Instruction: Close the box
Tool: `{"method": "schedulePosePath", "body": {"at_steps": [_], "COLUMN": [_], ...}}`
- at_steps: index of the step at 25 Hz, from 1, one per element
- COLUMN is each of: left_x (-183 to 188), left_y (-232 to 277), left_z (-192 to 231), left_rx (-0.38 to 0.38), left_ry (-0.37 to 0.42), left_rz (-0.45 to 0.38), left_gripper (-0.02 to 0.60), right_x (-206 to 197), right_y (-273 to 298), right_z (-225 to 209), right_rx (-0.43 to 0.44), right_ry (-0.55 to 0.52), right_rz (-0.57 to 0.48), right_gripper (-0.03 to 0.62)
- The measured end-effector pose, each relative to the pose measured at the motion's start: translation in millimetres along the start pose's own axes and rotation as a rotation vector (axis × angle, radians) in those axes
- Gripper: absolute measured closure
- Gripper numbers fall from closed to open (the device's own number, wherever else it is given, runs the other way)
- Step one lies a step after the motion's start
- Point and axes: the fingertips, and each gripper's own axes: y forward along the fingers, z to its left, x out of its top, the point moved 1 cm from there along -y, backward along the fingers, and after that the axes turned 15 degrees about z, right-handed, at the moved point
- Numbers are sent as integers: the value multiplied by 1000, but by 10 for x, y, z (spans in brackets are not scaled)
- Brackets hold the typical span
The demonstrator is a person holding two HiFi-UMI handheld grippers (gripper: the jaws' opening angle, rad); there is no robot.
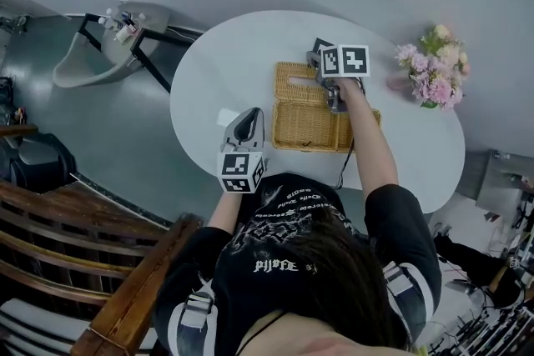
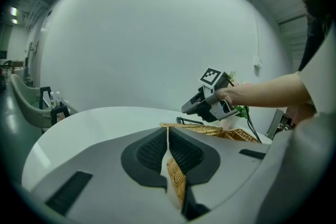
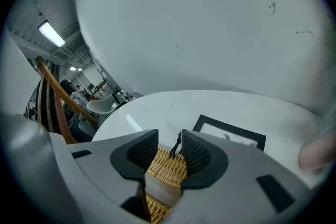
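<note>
As the head view looks down, the tan woven wicker box [image 1: 310, 127] sits open mid white oval counter [image 1: 221, 71], right in front of the person. Its slotted wicker lid [image 1: 296, 79] is thrown back on the far side. The right gripper [image 1: 336, 102] is over the box's right end, by the hinge line. The left gripper [image 1: 248, 121] hangs just beside the near left corner, apart from it. A pink flower bunch [image 1: 434, 67] stands well off to the right.

Left gripper view: jaws clenched on nothing, wicker only visible behind them.

Right gripper view: jaws spread wide, with woven panel and a thin black loop [image 3: 176, 147] between them. The pads don't look to press. A black-framed card [image 3: 231, 134] lies beyond.

Handling guess: light, stiff with slight give, rough weave so little slip. Thin strands could snag or crack. Best hold is likely the lid's free rim, then swing it over the hinge.
</note>
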Motion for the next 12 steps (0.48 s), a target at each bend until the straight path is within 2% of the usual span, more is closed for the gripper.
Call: {"method": "schedulePosePath", "body": {"at_steps": [12], "left_x": [-52], "left_y": [89], "left_z": [51], "left_rx": [10], "left_ry": [-12], "left_rz": [23], "left_gripper": [552], "right_x": [52], "right_y": [331], "right_z": [-95], "right_rx": [0], "right_ry": [1], "right_rz": [97], "right_gripper": [451]}}
